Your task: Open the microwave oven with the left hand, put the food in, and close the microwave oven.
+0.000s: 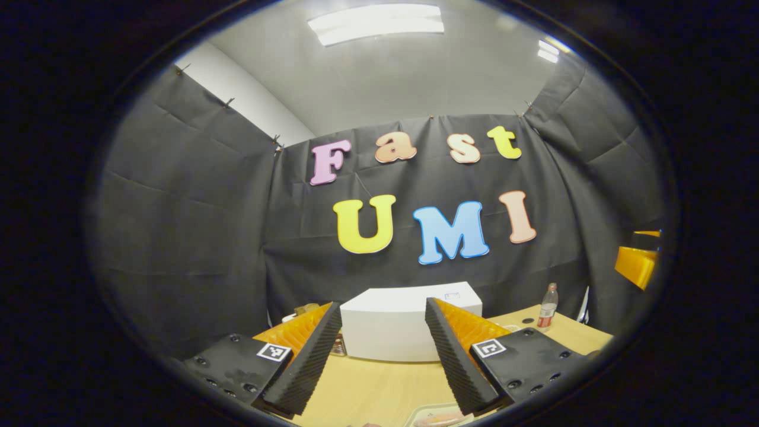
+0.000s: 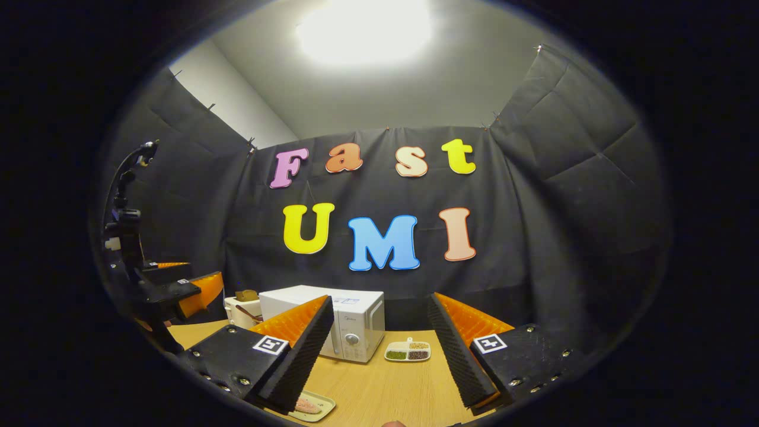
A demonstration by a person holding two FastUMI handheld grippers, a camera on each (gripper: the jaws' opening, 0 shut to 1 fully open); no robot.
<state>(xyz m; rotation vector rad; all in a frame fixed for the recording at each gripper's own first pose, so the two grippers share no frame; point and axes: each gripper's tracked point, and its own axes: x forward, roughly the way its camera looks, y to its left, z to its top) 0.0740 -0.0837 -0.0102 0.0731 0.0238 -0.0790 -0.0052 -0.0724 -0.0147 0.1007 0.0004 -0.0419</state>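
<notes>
Tabletop holds the closed microwave [image 2: 332, 320]; our left gripper [image 1: 382, 356] and right gripper [image 2: 379, 350] gape empty, so we risk missing its door.

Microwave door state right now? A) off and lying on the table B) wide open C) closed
C: in the right gripper view the microwave shows its door flush with the front beside the knob, and both the left gripper and right gripper hang open short of it.

Smooth glossy white microwave [image 2: 332, 320] on a matt wood-grain table [image 2: 379, 385] (fingers [image 2: 296, 350] ribbed, rough)
</notes>
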